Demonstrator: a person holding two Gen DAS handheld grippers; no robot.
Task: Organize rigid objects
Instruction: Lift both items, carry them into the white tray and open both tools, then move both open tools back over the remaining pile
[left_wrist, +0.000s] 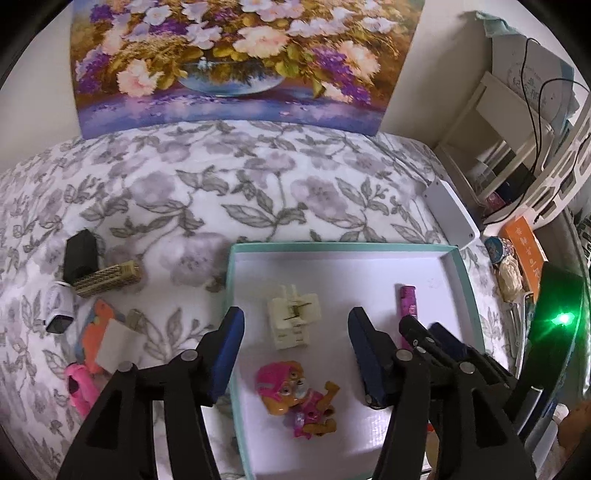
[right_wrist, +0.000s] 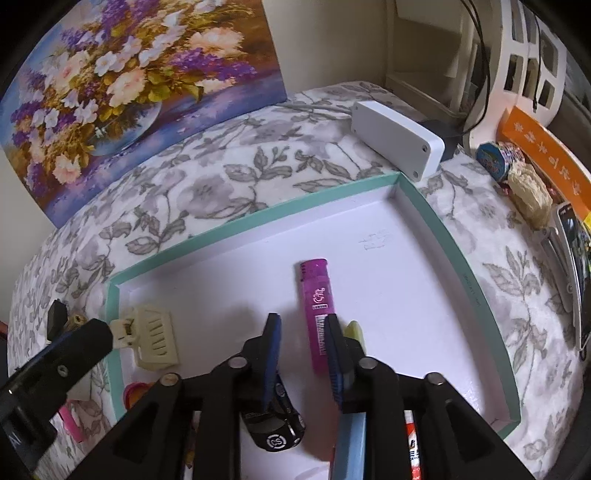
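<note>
The sorting looks about half done. Inside the shallow box (left_wrist: 463, 273) with the teal rim, which sits on the flowered bedspread (left_wrist: 221, 177), lie a cream hair clip (left_wrist: 293, 319), a pink-and-orange toy pup (left_wrist: 299, 398) and a purple lighter (right_wrist: 317, 310). The right wrist view also shows a small dark toy car (right_wrist: 275, 424) and a pale yellow-green piece (right_wrist: 354, 330) near the front of the box, both partly hidden behind the tongs.

Still outside, to the left of the box on the bedspread: a black block (left_wrist: 79, 254), a woven gold tube (left_wrist: 107, 282), a small white gadget (left_wrist: 57, 308), an orange-and-white item (left_wrist: 105, 338) and a pink toy (left_wrist: 79, 387) — by my judgement these are what remains to be gathered.

The left tongs (left_wrist: 295, 354) stand open above the hair clip and the pup, gripping nothing. The right tongs (right_wrist: 303, 354) are parted a little beside the lighter's near end — one pad sits at its right edge, but they do not squeeze it, so the lighter appears set down.

The lighter is a slim, glossy purple bar with printed lettering and a barcode, lying flat with its ribbed head pointing to the far side.
</note>
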